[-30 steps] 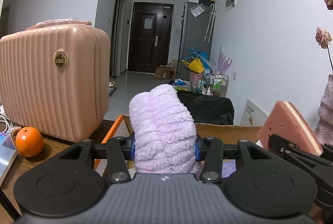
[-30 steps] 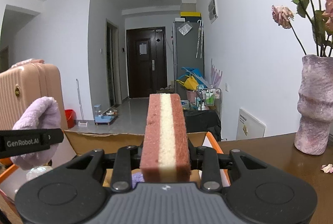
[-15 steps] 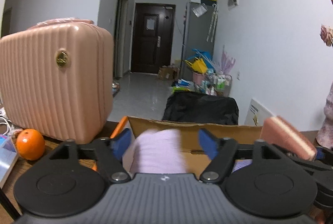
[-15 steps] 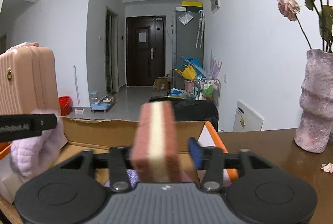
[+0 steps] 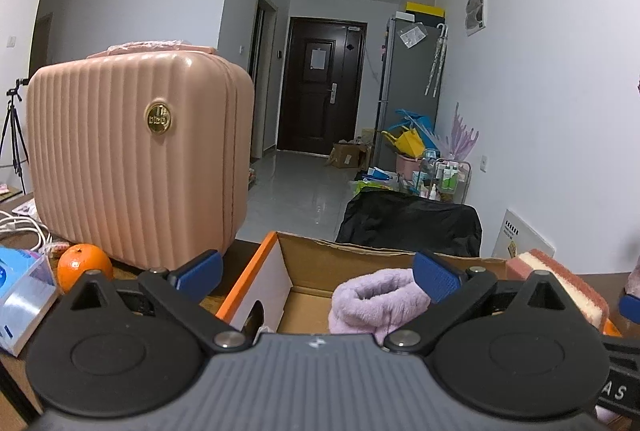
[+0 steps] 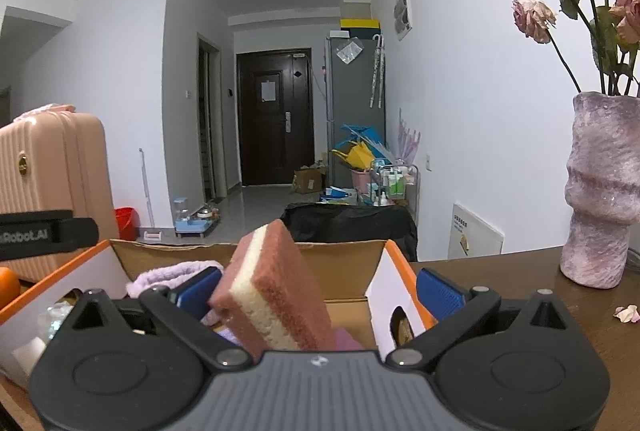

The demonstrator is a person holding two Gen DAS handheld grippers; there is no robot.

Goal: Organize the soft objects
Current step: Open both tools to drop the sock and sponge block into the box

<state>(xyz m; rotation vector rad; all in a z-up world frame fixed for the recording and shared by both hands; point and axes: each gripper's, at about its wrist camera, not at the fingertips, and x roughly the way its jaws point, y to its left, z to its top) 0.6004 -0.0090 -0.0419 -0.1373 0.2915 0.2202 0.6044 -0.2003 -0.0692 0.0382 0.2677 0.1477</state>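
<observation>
- Your left gripper (image 5: 318, 273) hangs over the orange-edged cardboard box (image 5: 256, 271), jaws opening wide — the fluffy lilac rolled towel (image 5: 376, 301) lies loose inside.
- Your right gripper (image 6: 320, 287) opens its jaws too — the pink-and-cream layered sponge (image 6: 272, 283) leans tilted in the box, ungripped.
</observation>
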